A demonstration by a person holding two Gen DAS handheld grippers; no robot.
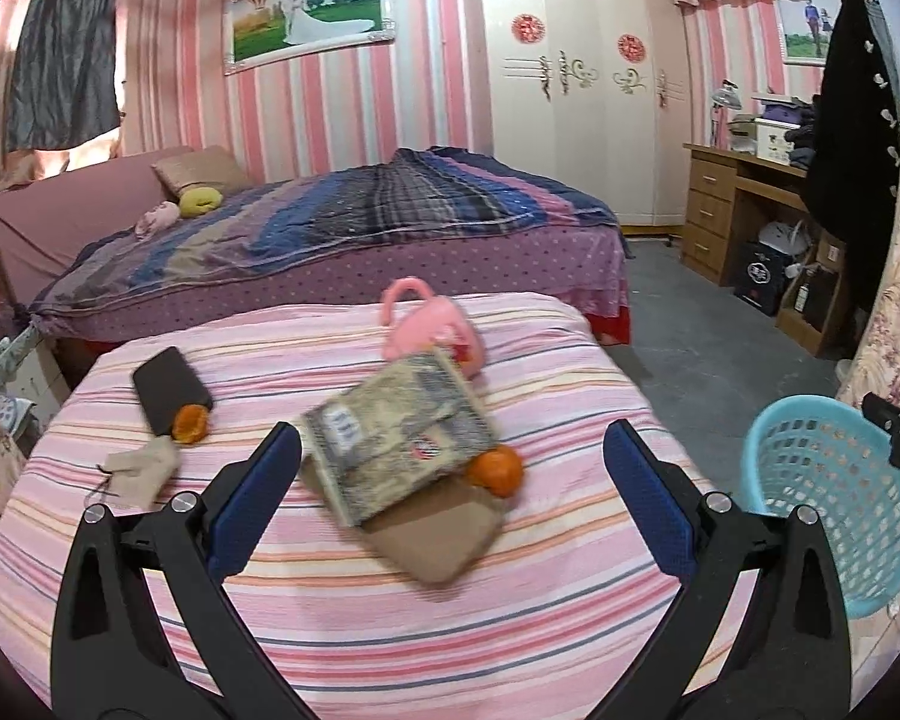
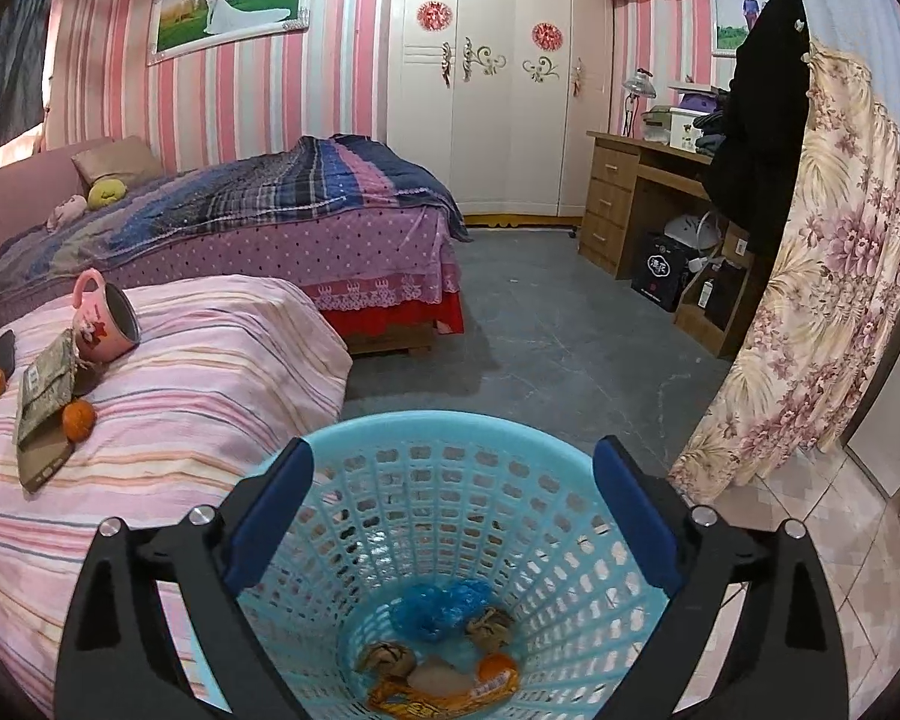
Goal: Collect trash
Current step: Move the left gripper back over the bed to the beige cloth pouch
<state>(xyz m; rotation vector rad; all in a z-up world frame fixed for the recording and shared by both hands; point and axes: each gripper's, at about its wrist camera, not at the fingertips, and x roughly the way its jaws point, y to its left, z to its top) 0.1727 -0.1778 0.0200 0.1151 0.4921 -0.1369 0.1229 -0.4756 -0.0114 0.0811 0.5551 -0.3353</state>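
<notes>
My left gripper (image 1: 450, 480) is open and empty above the pink striped bed (image 1: 390, 630). Between its fingers lies a grey patterned booklet (image 1: 399, 450) on a brown notebook (image 1: 435, 534), with an orange peel (image 1: 498, 468) at its right edge. Another orange peel (image 1: 189, 423) lies by a black phone (image 1: 171, 393). My right gripper (image 2: 450, 510) is open and empty over the blue basket (image 2: 450, 480), which holds a blue bag (image 2: 438, 606), wrappers and peel (image 2: 492, 669). The basket shows at the right in the left view (image 1: 822, 492).
A pink mug (image 1: 432, 324) lies on its side behind the booklet. A beige pouch (image 1: 144, 468) lies at the left. A second bed (image 2: 240, 210), a wardrobe (image 2: 492, 90), a desk (image 2: 642, 192) and a floral curtain (image 2: 810, 300) stand around the grey floor.
</notes>
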